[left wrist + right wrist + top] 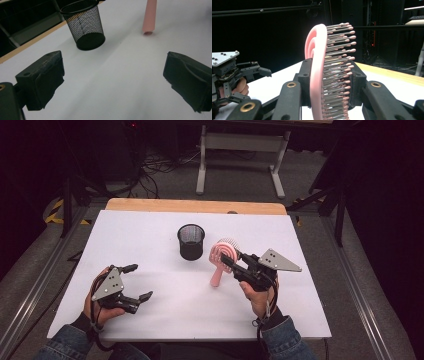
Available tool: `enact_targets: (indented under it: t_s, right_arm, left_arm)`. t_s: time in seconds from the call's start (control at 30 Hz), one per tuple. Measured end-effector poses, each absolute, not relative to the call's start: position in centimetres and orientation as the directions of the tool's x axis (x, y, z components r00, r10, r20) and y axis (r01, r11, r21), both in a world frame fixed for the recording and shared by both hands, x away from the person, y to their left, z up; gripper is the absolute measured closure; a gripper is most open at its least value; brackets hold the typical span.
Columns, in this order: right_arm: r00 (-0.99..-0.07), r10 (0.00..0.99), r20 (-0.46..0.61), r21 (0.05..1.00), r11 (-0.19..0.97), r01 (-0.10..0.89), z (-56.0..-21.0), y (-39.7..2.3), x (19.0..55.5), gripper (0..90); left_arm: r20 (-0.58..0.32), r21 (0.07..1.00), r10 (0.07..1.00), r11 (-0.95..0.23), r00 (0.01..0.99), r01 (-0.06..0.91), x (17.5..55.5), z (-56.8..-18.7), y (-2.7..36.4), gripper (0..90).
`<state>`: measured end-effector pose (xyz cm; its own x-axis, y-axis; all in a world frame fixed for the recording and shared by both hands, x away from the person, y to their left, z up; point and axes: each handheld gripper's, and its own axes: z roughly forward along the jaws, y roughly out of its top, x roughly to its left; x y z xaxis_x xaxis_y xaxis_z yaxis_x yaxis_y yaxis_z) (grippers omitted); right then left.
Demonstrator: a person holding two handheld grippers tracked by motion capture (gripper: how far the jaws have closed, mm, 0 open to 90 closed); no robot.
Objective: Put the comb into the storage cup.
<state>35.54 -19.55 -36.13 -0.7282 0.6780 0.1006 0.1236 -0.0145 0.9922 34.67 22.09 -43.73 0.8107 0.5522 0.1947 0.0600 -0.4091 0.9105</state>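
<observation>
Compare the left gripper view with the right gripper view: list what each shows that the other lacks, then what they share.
Left gripper view alone: the black mesh cup standing upright on the table, and the left tongs with jaws wide apart and nothing between them.

Right gripper view alone: the brush's pink head with its pink-tipped bristles, clamped between the jaws of the right tongs, plus the other hand farther off.

Both: the pink hairbrush, seen in the left gripper view as its handle end, and the white table.
</observation>
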Motion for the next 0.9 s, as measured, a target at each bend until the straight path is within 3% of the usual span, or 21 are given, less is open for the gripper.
enact_targets:
  t_s: [0.9]
  right_arm:
    - [-0.694, 0.72, 0.029, 0.999, 0.009, 0.051, -32.7, -20.3, 38.0, 63.9]
  left_arm:
    - [0.179, 0.906, 0.559, -0.415, 0.81, 0.086, 34.4, -44.4, 22.8, 3.6]
